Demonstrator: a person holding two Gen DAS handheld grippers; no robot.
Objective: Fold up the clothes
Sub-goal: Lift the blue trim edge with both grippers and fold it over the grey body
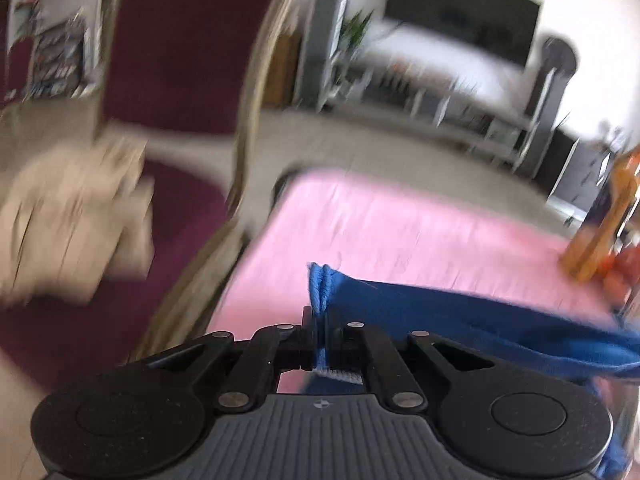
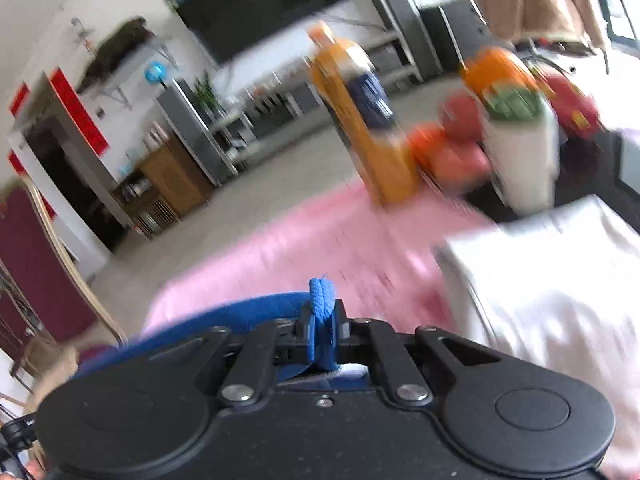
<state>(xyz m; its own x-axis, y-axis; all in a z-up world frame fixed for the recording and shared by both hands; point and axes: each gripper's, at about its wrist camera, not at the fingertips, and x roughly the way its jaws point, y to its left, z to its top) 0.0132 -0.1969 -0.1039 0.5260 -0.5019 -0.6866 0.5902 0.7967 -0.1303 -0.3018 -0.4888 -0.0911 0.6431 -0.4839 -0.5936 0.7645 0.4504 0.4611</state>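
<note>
Living room, both views motion-blurred. Pink cloth-covered table as work surface; dark TV and low shelving on the far wall, maroon chair off the table's left edge with beige fabric piled on the seat. Orange juice bottle, tomatoes and a white carton bunched at the table's far right end; white folded cloth lying on the pink surface near the right tongs.

Blue garment lifted clear of the table, strung between the two tongs. Left gripper clamped narrow on one bunched edge, ribbed hem poking out above the fingers. Right gripper likewise pinched tight on the opposite bunched edge. Span between them sagging slightly, not taut.

Handling read: light, soft knit, no stiffness at all, drapes and stretches under own weight. Thick hem bunched in the jaws, so probably a secure hold; slip risk low unless yanked. Best holds at corners or hem, as now — mid-panel grabs would just gather slack. Likely needs an even pull apart to flatten before laying down on the pink cloth. Bottle and carton close enough to snag on a wide swing; worth keeping the drop zone toward the near, bare part of the table.
</note>
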